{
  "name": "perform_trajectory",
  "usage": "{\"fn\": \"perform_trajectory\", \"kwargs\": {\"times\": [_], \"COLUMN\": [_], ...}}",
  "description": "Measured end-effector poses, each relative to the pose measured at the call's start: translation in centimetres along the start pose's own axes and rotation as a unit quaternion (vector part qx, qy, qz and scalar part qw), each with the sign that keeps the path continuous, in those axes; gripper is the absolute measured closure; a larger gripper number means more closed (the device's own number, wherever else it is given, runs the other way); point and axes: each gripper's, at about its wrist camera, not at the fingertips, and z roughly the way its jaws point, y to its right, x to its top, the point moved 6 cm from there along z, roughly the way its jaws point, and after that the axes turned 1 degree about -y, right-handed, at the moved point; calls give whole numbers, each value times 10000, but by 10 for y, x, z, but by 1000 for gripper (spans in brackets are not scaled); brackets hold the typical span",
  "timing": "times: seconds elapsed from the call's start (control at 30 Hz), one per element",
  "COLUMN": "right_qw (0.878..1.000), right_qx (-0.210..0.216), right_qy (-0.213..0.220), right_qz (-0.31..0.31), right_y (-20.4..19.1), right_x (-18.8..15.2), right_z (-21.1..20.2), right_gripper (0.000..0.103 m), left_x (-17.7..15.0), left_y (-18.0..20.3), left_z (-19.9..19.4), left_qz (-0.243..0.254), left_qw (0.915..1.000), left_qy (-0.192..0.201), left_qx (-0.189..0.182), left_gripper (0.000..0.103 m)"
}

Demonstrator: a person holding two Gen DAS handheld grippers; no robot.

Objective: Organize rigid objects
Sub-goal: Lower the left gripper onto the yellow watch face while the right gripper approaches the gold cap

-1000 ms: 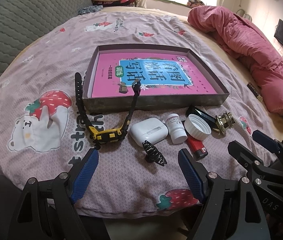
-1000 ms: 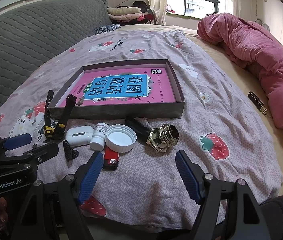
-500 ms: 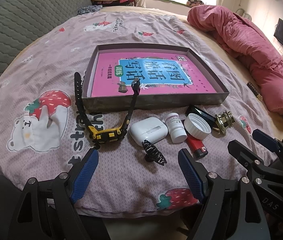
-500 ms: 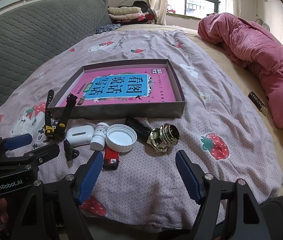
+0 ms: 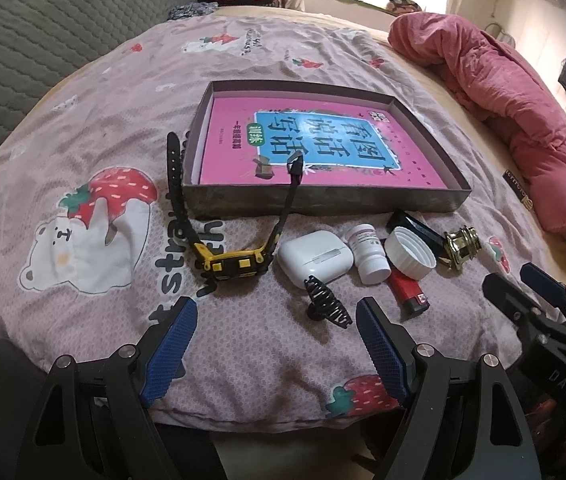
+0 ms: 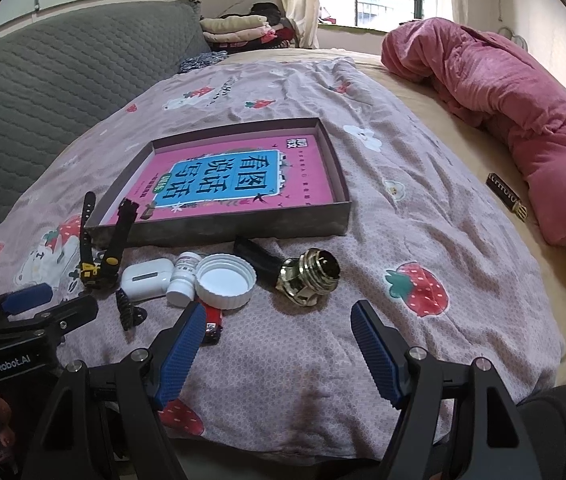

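Note:
A shallow dark box [image 5: 323, 200] [image 6: 223, 230] with a pink book inside lies on the bed. In front of it lie a black-and-yellow watch [image 5: 231, 266] [image 6: 93, 270], a white earbud case [image 5: 315, 258] [image 6: 147, 278], a small white bottle [image 5: 369, 254] [image 6: 183, 278], a white cap [image 5: 411, 254] [image 6: 225, 280], a red lighter [image 5: 409, 292] [image 6: 211, 320], a black hair clip [image 5: 325, 302] [image 6: 127, 310], a black object [image 5: 419, 228] and a brass fitting [image 5: 461, 246] [image 6: 309, 276]. My left gripper [image 5: 273, 354] is open, just short of the clip. My right gripper [image 6: 275, 354] is open, short of the brass fitting.
A pink quilt [image 6: 503, 108] is heaped on the right side of the bed. A small dark packet [image 6: 507, 196] lies beside it. A grey quilted headboard [image 6: 43, 92] is at the left. Folded clothes [image 6: 239, 30] are stacked at the back.

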Motion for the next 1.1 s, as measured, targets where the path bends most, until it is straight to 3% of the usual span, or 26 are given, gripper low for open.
{"fn": "perform_trajectory", "kwargs": {"times": [0.77,1.03,1.1], "right_qw": [9988,9977,9974], "right_qx": [18,96,112], "right_qy": [-124,-166,-176], "right_qz": [470,643,688], "right_y": [24,31,32], "right_x": [0,0,0], "right_z": [10,15,16], "right_gripper": [29,29,29], "left_x": [-1,8,13], "left_y": [-32,-37,-35], "left_z": [17,22,24], "left_qz": [-443,-284,-34], "left_qw": [9985,9989,9990], "left_qy": [-250,-159,-137], "left_qx": [211,338,431], "left_gripper": [21,21,21]}}
